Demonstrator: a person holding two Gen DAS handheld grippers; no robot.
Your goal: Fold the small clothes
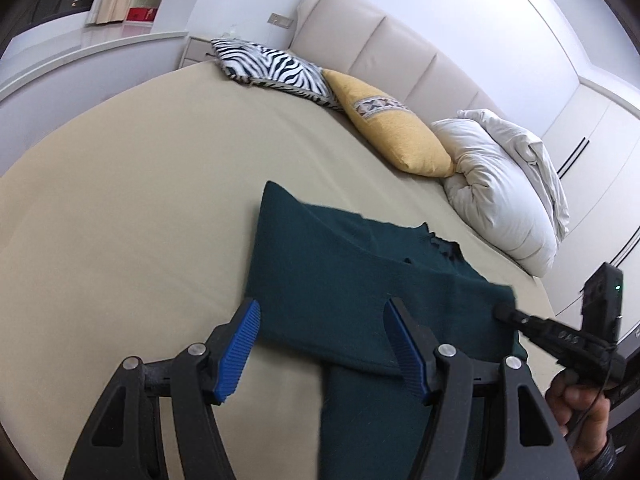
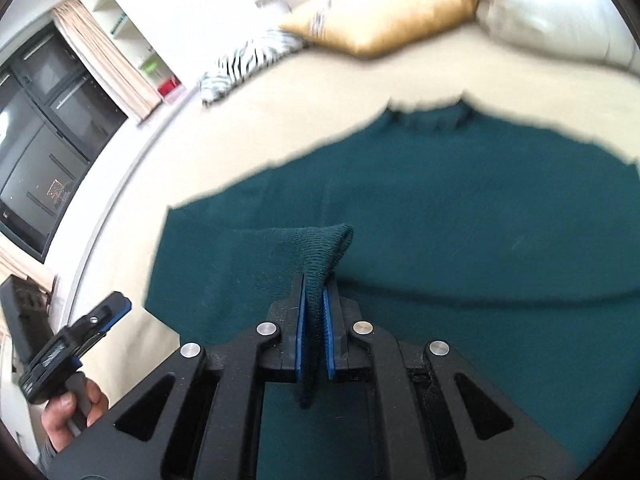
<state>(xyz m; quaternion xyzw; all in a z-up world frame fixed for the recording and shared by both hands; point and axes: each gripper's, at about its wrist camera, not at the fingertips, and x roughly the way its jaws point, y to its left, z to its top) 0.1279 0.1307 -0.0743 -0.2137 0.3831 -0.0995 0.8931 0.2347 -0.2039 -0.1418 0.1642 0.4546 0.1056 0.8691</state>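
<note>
So the left claw [image 1: 322,344] has its jaws apart, hovering just over the near-left part of the sweater [image 1: 344,272] with nothing pinched. The sweater is dark green knit, lying mostly flat on the bed [image 1: 132,184], collar end toward the pillows [image 1: 396,132], and part of it hangs off the near edge.

Over on the right, the right claw [image 2: 316,312] is clamped on a ribbed bit of the sweater, looks like a cuff or hem to me, with a fold of knit bunched up between the blue pads.

My read: this is the start of a fold, right side grabbed, left side not yet. Next the left needs to drop down and pinch its own edge, then both can carry the cloth across the body. Keep it level or the knit will slump and wrinkle.
</note>
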